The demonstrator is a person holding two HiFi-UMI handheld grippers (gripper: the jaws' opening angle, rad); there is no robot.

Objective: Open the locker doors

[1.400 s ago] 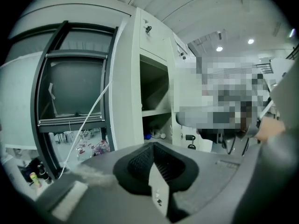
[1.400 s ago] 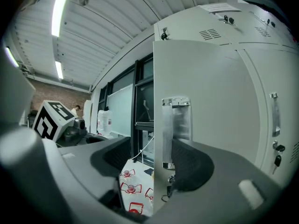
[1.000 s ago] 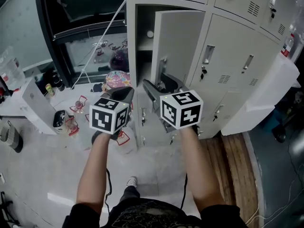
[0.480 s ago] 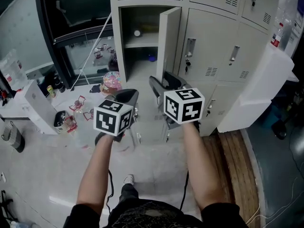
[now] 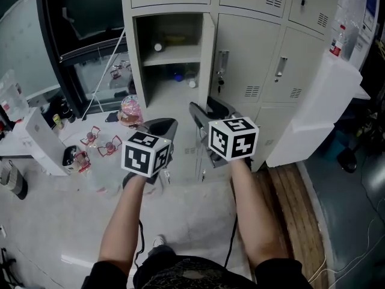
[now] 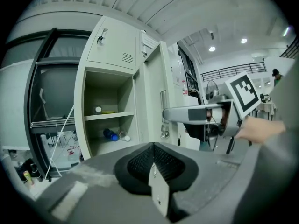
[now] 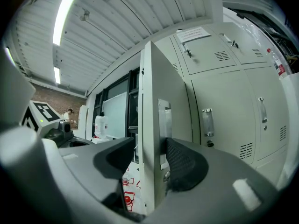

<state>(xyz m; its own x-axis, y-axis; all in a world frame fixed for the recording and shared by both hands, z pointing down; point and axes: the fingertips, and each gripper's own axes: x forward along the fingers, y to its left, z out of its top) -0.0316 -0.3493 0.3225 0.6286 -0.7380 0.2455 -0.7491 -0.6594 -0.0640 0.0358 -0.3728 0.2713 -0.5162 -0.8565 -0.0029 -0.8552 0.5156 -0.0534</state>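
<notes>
A bank of pale grey lockers point(image 5: 246, 59) stands ahead. One compartment point(image 5: 171, 53) is open, and its door point(image 5: 208, 53) has swung out so I see it edge-on. In the right gripper view the door's free edge point(image 7: 148, 125) runs between my right gripper's point(image 7: 150, 160) jaws, with one pad against the handle plate point(image 7: 163, 120). The right gripper point(image 5: 206, 107) is shut on that door. My left gripper point(image 5: 163, 125) hangs to the left of it, in front of the open compartment, pads point(image 6: 140, 164) together and empty.
A small white object point(image 5: 158, 47) lies on the open compartment's shelf and a blue bottle point(image 5: 176, 76) below it. Neighbouring doors point(image 5: 295, 59) are closed. A white slanted box point(image 5: 313, 113) juts out at the right. Bags and clutter point(image 5: 99, 143) lie on the floor at the left.
The locker door has swung from facing me to edge-on, baring the whole compartment. Both grippers have drawn back from the lockers. The right jaws have narrowed on the door.
</notes>
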